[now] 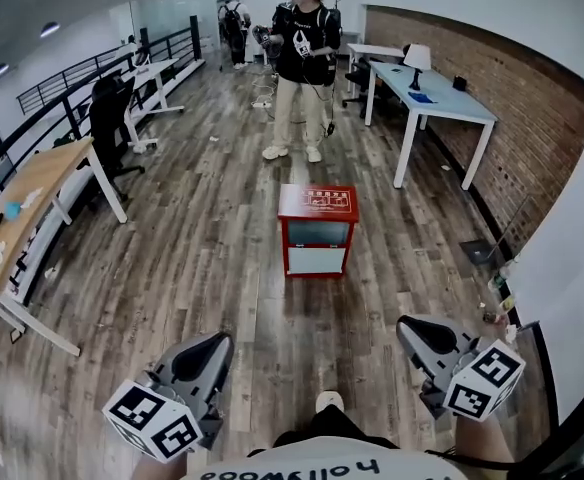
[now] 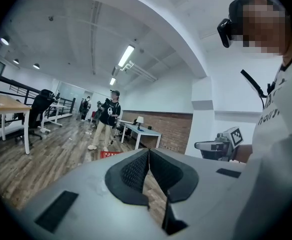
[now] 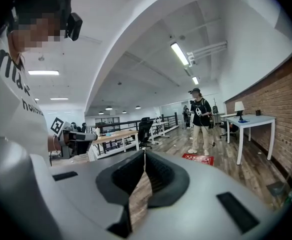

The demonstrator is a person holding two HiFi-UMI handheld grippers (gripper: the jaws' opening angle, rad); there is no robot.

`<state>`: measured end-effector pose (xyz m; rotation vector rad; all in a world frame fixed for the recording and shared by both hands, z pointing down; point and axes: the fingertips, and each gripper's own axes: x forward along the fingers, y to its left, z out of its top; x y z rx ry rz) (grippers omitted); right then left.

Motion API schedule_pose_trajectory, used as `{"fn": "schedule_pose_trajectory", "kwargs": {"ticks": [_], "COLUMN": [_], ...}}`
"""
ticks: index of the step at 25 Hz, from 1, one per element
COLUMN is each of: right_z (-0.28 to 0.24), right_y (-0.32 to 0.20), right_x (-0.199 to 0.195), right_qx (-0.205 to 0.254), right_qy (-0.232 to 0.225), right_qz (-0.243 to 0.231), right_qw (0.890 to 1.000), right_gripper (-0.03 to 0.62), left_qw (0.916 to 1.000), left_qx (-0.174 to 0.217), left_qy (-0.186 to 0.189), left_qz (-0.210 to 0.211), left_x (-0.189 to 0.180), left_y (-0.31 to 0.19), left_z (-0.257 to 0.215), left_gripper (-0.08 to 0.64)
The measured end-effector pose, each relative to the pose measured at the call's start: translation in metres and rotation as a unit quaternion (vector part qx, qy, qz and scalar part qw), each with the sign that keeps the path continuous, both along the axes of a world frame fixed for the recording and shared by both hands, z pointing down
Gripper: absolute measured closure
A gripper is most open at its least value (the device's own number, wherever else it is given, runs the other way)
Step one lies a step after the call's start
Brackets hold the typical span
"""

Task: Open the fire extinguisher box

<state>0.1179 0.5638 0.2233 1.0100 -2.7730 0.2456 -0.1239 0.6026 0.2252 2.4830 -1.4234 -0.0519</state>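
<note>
- My left gripper (image 1: 212, 346) is clenched with nothing in it. In its own view the two dark, finely ribbed pads (image 2: 136, 170) meet in a thin seam, set in a smooth grey shell.
- My right gripper (image 1: 417, 330) is clenched and empty too. Its black textured pads (image 3: 158, 171) are pressed together, and only floorboards show below the seam.
- Each gripper carries a white cube printed with black square markers, the left one (image 1: 152, 423) and the right one (image 1: 484, 380) both low in the head view.
- The fire extinguisher box (image 1: 318, 230) stands on the floor ahead of me, well apart from both grippers. It is a squat red cabinet with a flat red top printed in white. Its door is closed, with a greyish pane above a pale panel.
- The floor (image 1: 202, 268) is long brown wood-grain planks with small bits of litter on it.
- A person (image 1: 302, 58) in a black top and pale trousers stands beyond the box.
- To the right, a white rectangular table (image 1: 442, 103) with a small shaded lamp (image 1: 417, 58) runs along a rough red brick wall (image 1: 492, 118).
- To the left are a light wooden desk (image 1: 22, 208), a black office chair (image 1: 110, 118) and a dark metal railing (image 1: 62, 83).
</note>
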Motion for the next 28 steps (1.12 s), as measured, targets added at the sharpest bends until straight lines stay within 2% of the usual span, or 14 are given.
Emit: {"fn": "schedule_pose_trajectory", "kwargs": {"ticks": [2, 7, 12, 17, 19, 23, 25, 28], "right_z": [0.001, 0.006, 0.012, 0.028, 0.036, 0.045, 0.048, 0.049], "right_y": [-0.021, -0.072, -0.122, -0.157, -0.169, -0.197, -0.21, -0.228], "right_x": [0.005, 0.025, 0.039, 0.038, 0.039, 0.046, 0.051, 0.058], "right_qx": [0.002, -0.007, -0.02, -0.012, -0.016, -0.028, -0.032, -0.063], "right_qy": [0.007, 0.01, 0.006, 0.061, 0.069, 0.065, 0.068, 0.023], "right_qz": [-0.007, -0.005, -0.01, -0.034, -0.042, -0.046, -0.044, -0.035], "right_qw": [1.0, 1.0, 1.0, 0.997, 0.997, 0.996, 0.996, 0.997], "right_gripper": [0.581, 0.581, 0.581, 0.581, 0.581, 0.581, 0.581, 0.581], "left_qw": [0.9999, 0.9989, 0.9982, 0.9969, 0.9967, 0.996, 0.9956, 0.995], "left_qx": [-0.003, -0.027, -0.041, -0.053, -0.056, -0.052, -0.052, -0.054], "left_qy": [-0.006, 0.008, -0.017, -0.004, -0.007, -0.03, -0.029, -0.013], "left_qz": [-0.011, -0.036, -0.041, -0.059, -0.059, -0.067, -0.072, -0.083], "left_x": [-0.001, -0.003, 0.007, 0.013, 0.019, 0.026, 0.028, 0.028], "left_y": [-0.018, -0.063, -0.095, -0.129, -0.142, -0.166, -0.177, -0.192], "left_z": [0.003, 0.015, 0.019, 0.025, 0.028, 0.031, 0.032, 0.035], "left_gripper": [0.549, 0.549, 0.549, 0.549, 0.549, 0.549, 0.549, 0.549]}}
